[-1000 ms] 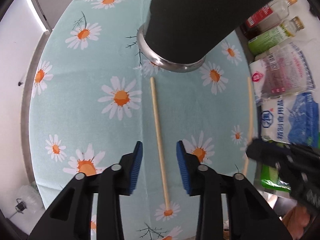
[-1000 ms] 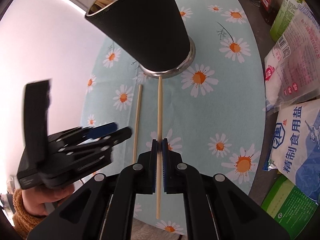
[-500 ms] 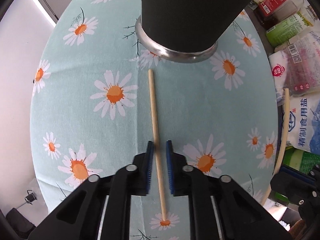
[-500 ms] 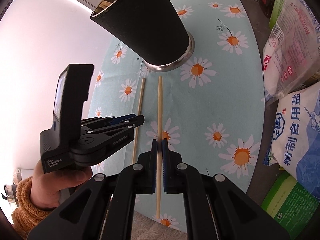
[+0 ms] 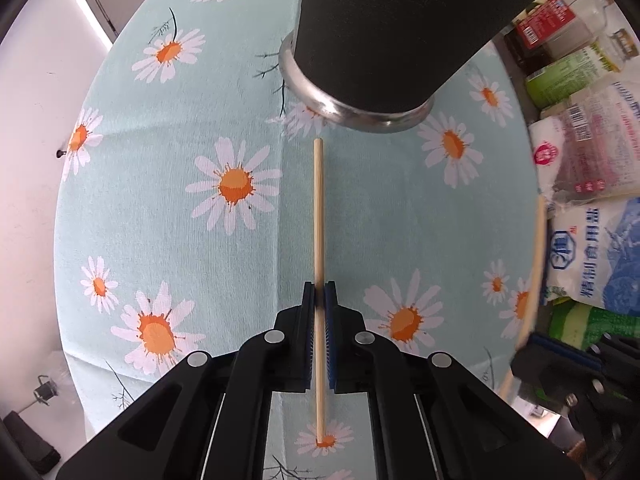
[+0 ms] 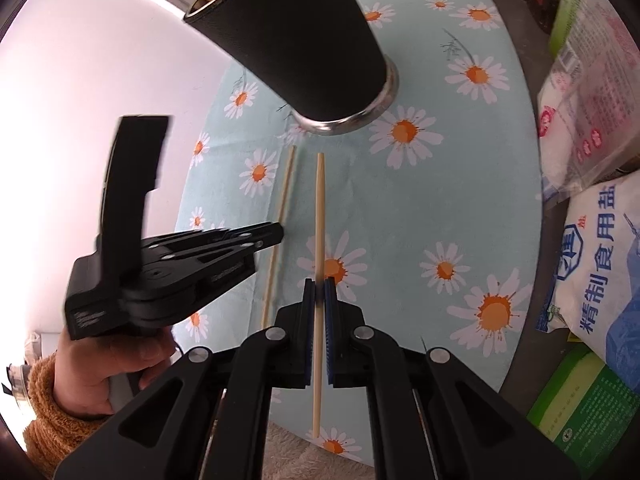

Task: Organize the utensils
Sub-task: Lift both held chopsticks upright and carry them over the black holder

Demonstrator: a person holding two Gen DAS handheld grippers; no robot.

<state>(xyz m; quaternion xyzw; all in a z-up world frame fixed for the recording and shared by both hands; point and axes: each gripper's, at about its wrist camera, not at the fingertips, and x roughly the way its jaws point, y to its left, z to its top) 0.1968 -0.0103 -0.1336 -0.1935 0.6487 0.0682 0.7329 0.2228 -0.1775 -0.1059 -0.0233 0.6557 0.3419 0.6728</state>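
Daisy-print cloth [image 5: 168, 216] on the counter; both my jaws clamped on chopsticks.

My left gripper [image 5: 319, 296] has its jaws closed on one chopstick [image 5: 318, 208], lying along the cloth, far tip just short of the black utensil cup [image 5: 384, 32]. My right gripper [image 6: 319, 292] has its jaws closed on the second chopstick [image 6: 319, 216], beside the first and pointing at the cup. Salt and seasoning packets [image 6: 600, 256] line the right edge. A hand [image 6: 108, 364] in a brown fuzzy sleeve holds the left gripper.
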